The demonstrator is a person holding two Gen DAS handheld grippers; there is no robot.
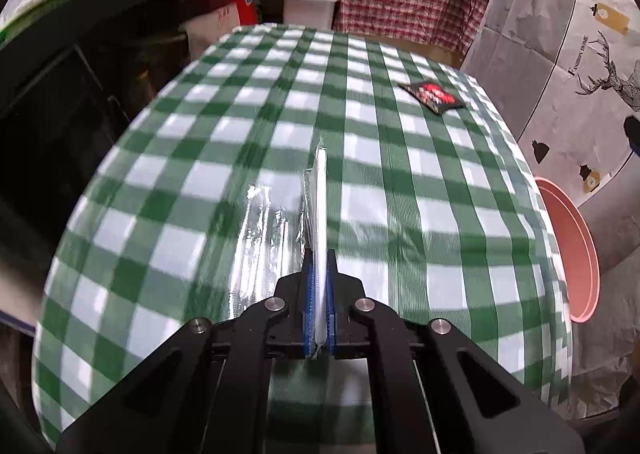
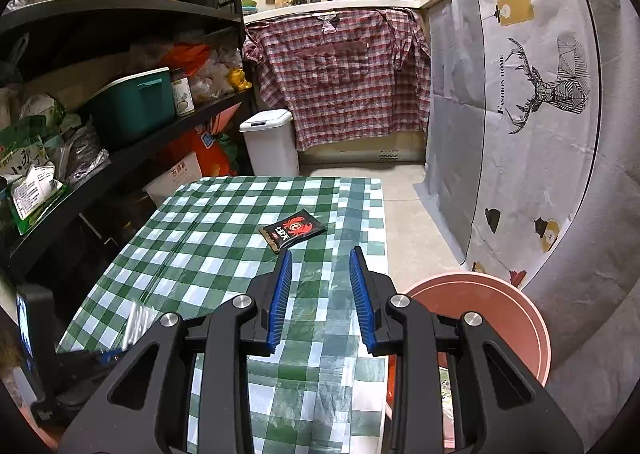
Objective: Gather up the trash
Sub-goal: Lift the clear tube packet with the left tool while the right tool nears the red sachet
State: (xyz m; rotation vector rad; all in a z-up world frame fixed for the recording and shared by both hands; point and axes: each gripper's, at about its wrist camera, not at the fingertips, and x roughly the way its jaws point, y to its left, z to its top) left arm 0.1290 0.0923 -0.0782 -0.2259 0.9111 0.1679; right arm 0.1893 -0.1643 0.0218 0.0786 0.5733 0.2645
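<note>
Two grippers work over the green-checked tablecloth [image 2: 224, 221]. The left gripper [image 1: 319, 254] is clamped tight on a white wrapped strip [image 1: 320, 189] that stands on edge between its blue pads, with a clear plastic wrapper [image 1: 260, 238] just left of it. The right gripper [image 2: 322, 258] stands partly open and empty; a black snack packet [image 2: 292, 230] lies just ahead of its fingertips, a pink basin [image 2: 504, 306] to its right.
</note>
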